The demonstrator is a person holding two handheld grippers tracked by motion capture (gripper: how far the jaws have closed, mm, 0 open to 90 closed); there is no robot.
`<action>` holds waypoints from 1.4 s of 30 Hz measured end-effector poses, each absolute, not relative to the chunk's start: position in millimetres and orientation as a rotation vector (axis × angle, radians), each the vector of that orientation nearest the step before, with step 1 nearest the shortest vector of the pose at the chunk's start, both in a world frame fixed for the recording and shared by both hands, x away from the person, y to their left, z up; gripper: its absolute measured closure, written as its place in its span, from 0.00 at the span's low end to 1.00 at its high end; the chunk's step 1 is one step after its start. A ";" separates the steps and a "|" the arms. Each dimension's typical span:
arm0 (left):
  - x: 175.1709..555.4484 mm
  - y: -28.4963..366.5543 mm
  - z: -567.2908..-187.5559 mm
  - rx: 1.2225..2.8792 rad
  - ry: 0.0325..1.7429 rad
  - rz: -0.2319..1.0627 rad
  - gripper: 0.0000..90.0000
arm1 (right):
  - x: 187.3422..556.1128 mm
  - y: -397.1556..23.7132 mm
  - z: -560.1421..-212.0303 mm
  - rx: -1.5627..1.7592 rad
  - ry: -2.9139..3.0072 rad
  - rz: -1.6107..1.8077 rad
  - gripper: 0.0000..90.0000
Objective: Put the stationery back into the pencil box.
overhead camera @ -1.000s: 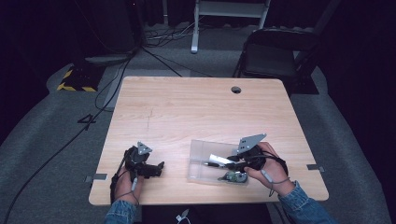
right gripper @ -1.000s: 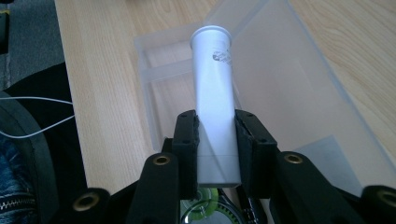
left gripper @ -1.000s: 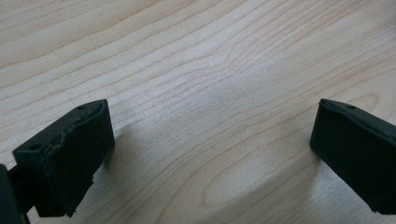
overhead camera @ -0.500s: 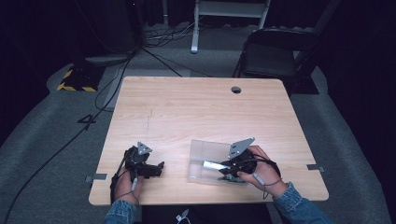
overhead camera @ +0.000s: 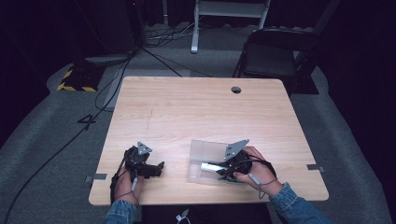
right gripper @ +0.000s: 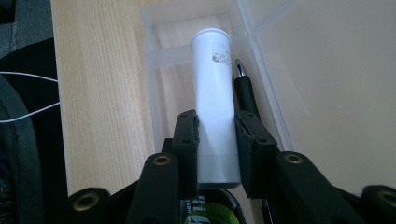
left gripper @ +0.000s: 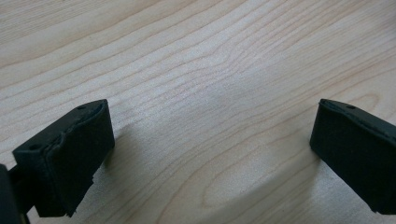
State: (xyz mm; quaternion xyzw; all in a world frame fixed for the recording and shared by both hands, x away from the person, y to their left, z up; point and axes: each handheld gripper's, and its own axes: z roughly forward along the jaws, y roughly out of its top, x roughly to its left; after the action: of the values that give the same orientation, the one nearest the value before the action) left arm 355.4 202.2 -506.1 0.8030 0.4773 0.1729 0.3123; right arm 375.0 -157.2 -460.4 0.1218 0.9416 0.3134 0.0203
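Observation:
My right gripper (right gripper: 216,126) is shut on a white tube (right gripper: 214,88), which lies along a narrow compartment of a clear plastic box (right gripper: 154,60). A black pen (right gripper: 246,93) lies in the box right beside the tube. In the high view the right gripper (overhead camera: 223,171) sits low over the box (overhead camera: 205,150) at the table's front, with the white tube (overhead camera: 211,166) pointing left. My left gripper (overhead camera: 156,169) rests on the table at the front left. Its jaws stand wide apart over bare wood (left gripper: 210,121), nothing between them.
The wooden table (overhead camera: 196,112) has a round cable hole (overhead camera: 236,89) near its far edge. A dark folding chair (overhead camera: 275,56) stands behind the table. Cables trail over the grey floor at the left. The box's larger compartment (right gripper: 336,93) holds nothing.
My right gripper has come down and toward the table's front with the white tube, lowering it into the clear box. The left gripper has stayed where it was.

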 end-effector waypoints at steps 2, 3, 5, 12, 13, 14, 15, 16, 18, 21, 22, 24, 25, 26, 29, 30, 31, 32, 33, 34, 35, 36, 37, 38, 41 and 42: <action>355.4 202.2 -506.1 2.118 1.259 0.456 0.00 | 375.4 -157.0 -461.9 0.386 2.918 0.978 0.79; 355.4 202.2 -506.1 2.118 1.259 0.456 0.00 | 375.8 -156.9 -463.1 0.392 2.915 0.981 0.79; 355.4 202.2 -506.0 2.119 1.259 0.456 0.00 | 376.2 -156.9 -464.8 0.400 2.914 0.981 0.79; 355.4 202.3 -506.0 2.119 1.259 0.456 0.00 | 376.9 -157.2 -468.8 0.430 2.891 1.007 0.79; 355.4 202.2 -506.1 2.119 1.259 0.456 0.00 | 376.7 -157.2 -469.3 0.436 2.886 1.011 0.79; 355.4 202.2 -506.1 2.119 1.259 0.456 0.00 | 376.5 -157.2 -469.8 0.440 2.882 1.014 0.79; 355.4 202.2 -506.1 2.118 1.259 0.456 0.00 | 376.4 -157.3 -470.2 0.439 2.878 1.017 0.79; 355.4 202.2 -506.1 2.118 1.259 0.456 0.00 | 376.4 -157.3 -470.2 0.439 2.878 1.017 0.79; 355.4 202.2 -506.1 2.118 1.259 0.456 0.00 | 376.3 -157.4 -470.9 0.431 2.871 1.013 0.79; 355.4 202.2 -506.1 2.119 1.259 0.456 0.00 | 376.4 -157.4 -471.9 0.431 2.864 1.010 0.78; 355.4 202.2 -506.1 2.119 1.259 0.456 0.00 | 376.2 -157.3 -472.5 0.435 2.861 1.011 0.78; 355.4 202.3 -506.0 2.119 1.259 0.456 0.00 | 376.0 -157.3 -473.2 0.435 2.854 1.014 0.78; 355.4 202.2 -506.1 2.118 1.259 0.456 0.00 | 375.9 -157.4 -473.2 0.428 2.854 1.009 0.78; 355.4 202.3 -506.0 2.119 1.259 0.456 0.00 | 375.8 -157.3 -473.3 0.427 2.853 1.008 0.78; 355.4 202.2 -506.1 2.119 1.259 0.456 0.00 | 375.5 -157.4 -472.8 0.430 2.852 1.009 0.77; 355.4 202.3 -506.1 2.119 1.259 0.456 0.00 | 375.4 -157.5 -472.6 0.432 2.850 1.012 0.76; 355.4 202.3 -506.0 2.119 1.259 0.456 0.00 | 375.2 -157.7 -472.2 0.435 2.848 1.018 0.75; 355.4 202.2 -506.1 2.119 1.259 0.456 0.00 | 375.1 -158.3 -471.1 0.436 2.847 1.028 0.74; 355.4 202.2 -506.1 2.119 1.259 0.456 0.00 | 375.1 -158.6 -470.4 0.438 2.843 1.033 0.73; 355.4 202.2 -506.1 2.119 1.259 0.456 0.00 | 375.2 -159.3 -469.2 0.434 2.838 1.040 0.73; 355.4 202.2 -506.1 2.119 1.259 0.456 0.00 | 375.1 -159.9 -467.8 0.434 2.833 1.047 0.72; 355.4 202.2 -506.1 2.118 1.259 0.456 0.00 | 374.9 -160.7 -465.8 0.441 2.827 1.060 0.71; 355.4 202.2 -506.1 2.119 1.259 0.456 0.00 | 374.8 -161.3 -464.3 0.444 2.820 1.068 0.71; 355.4 202.2 -506.1 2.119 1.259 0.456 0.00 | 374.8 -162.0 -462.9 0.444 2.816 1.071 0.70; 355.4 202.2 -506.1 2.118 1.259 0.456 0.00 | 374.7 -165.2 -457.7 0.464 2.793 1.102 0.68; 355.4 202.2 -506.1 2.118 1.259 0.456 0.00 | 374.8 -166.5 -455.6 0.470 2.786 1.107 0.67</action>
State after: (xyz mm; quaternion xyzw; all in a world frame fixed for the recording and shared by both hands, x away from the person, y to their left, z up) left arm 355.4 202.2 -506.1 0.8030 0.4773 0.1728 0.3124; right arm 374.8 -166.5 -455.6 0.1546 0.9167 0.3644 0.0536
